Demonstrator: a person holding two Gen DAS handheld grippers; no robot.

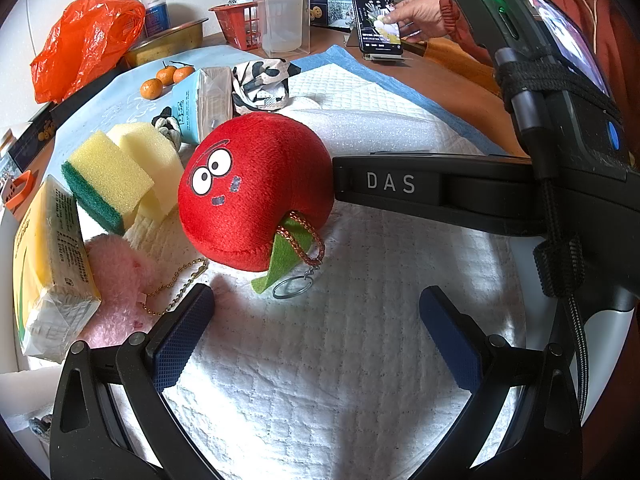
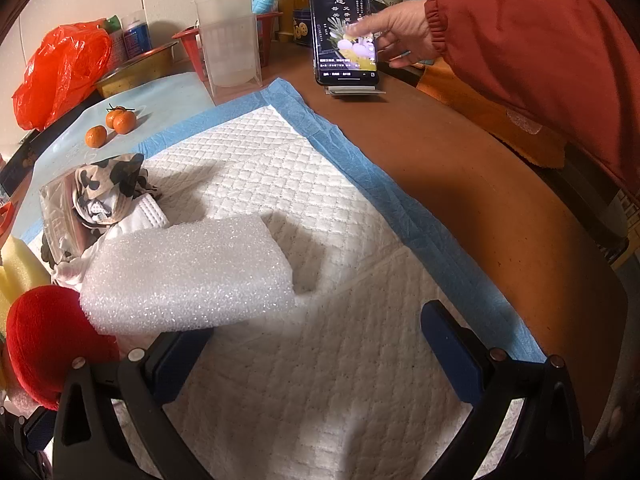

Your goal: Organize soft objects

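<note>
A red plush apple (image 1: 256, 188) with cartoon eyes, a green leaf and a key ring lies on the white quilted pad (image 1: 320, 360). My left gripper (image 1: 318, 336) stands open just short of it, with nothing between its fingers. Left of the apple are yellow sponges (image 1: 120, 172), a pink plush toy (image 1: 116, 280) and a tissue pack (image 1: 48, 272). The right gripper's black body (image 1: 440, 192) reaches the apple's right side. In the right wrist view my right gripper (image 2: 316, 356) is open and empty. A white foam block (image 2: 188, 272) lies ahead of its left finger, and the apple (image 2: 52, 340) sits at far left.
A hand (image 2: 400, 36) in an orange-red sleeve touches a phone (image 2: 344, 28) propped on a stand on the brown table (image 2: 460, 168). A patterned cloth (image 2: 108, 184), tangerines (image 2: 116, 120), an orange bag (image 2: 60, 72), a metal bowl (image 1: 168, 40) and plastic jugs (image 1: 280, 12) stand behind.
</note>
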